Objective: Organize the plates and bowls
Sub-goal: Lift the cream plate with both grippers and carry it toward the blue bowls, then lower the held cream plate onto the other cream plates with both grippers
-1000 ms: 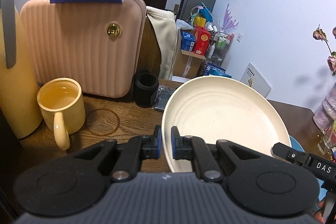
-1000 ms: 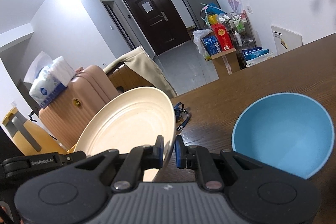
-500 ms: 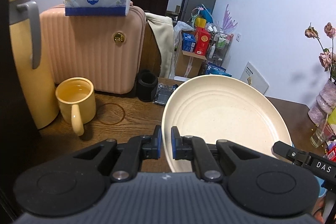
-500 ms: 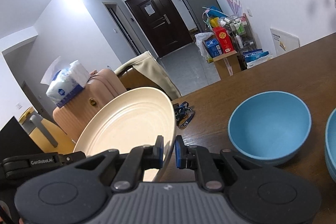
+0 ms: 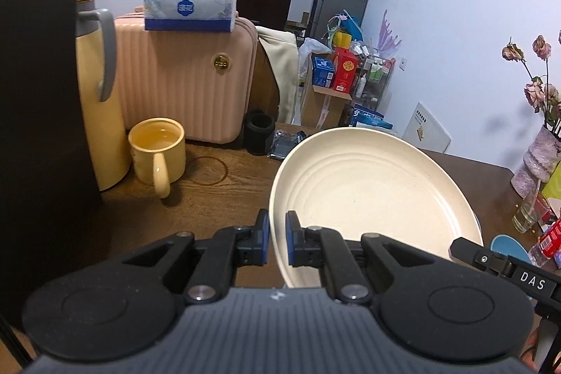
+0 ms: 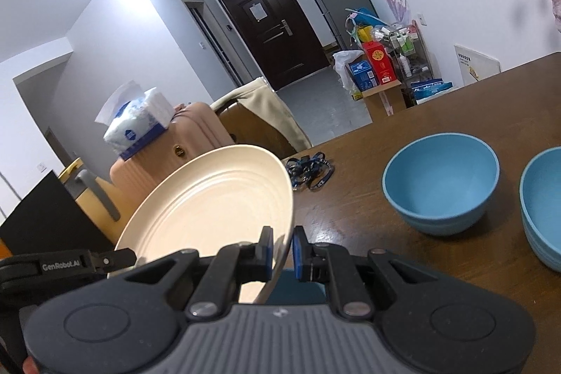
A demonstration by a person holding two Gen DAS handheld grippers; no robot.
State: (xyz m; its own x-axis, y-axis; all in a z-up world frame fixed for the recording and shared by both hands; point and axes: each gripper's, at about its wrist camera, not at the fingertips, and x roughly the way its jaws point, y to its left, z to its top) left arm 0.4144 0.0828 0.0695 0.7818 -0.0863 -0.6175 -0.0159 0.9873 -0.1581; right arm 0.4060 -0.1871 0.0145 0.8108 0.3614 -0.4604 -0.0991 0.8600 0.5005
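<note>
A: Where is the cream plate?

B: Up over the desk, tipped. The left tongs pinch one edge, the right tongs the other.

A: And the bowls?

B: Two blue bowls sit on the desk, right of the plate.

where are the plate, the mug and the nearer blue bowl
plate (image 5: 368, 184), left wrist view, its centre
mug (image 5: 157, 146), left wrist view, its side wall
blue bowl (image 6: 441, 191), right wrist view, its inner wall

Bare table lies left of two blue bowls; mug and flask crowd the far left.
</note>
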